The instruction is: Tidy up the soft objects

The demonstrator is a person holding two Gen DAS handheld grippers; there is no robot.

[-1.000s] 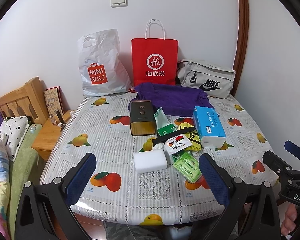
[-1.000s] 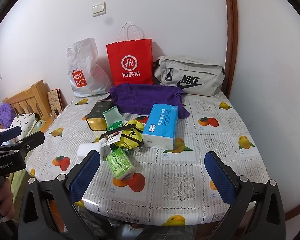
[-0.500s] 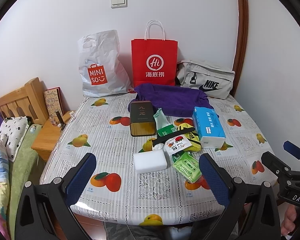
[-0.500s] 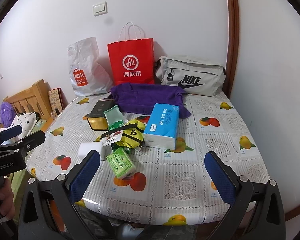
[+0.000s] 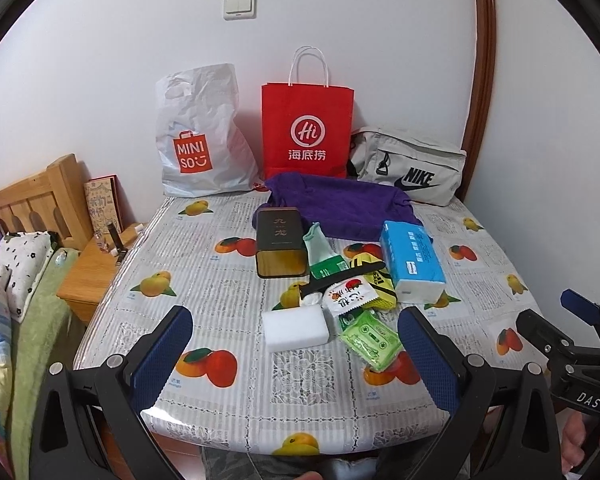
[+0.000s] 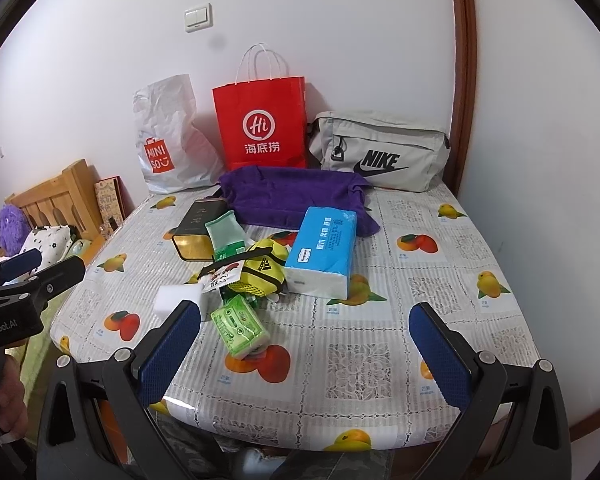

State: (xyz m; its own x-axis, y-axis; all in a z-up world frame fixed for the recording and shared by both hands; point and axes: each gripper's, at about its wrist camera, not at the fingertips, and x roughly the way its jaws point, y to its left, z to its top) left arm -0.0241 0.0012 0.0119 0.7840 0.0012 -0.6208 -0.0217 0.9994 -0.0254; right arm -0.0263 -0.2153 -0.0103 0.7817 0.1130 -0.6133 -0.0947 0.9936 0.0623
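A pile of small items lies mid-table: a white sponge (image 5: 294, 326), a green tissue pack (image 5: 371, 339), a yellow mesh pouch (image 6: 262, 271), a blue tissue pack (image 5: 411, 266), a dark tin box (image 5: 280, 242) and a purple towel (image 5: 339, 206). My left gripper (image 5: 296, 360) is open and empty, over the table's near edge, short of the sponge. My right gripper (image 6: 303, 354) is open and empty, near the green tissue pack (image 6: 240, 326).
A white MINISO bag (image 5: 198, 140), a red paper bag (image 5: 305, 128) and a grey Nike bag (image 5: 409, 170) stand along the back wall. A wooden nightstand (image 5: 94, 268) and bed lie left of the fruit-print table (image 5: 220, 300).
Both views have shifted only slightly; the grippers stay open and nothing on the table has moved.
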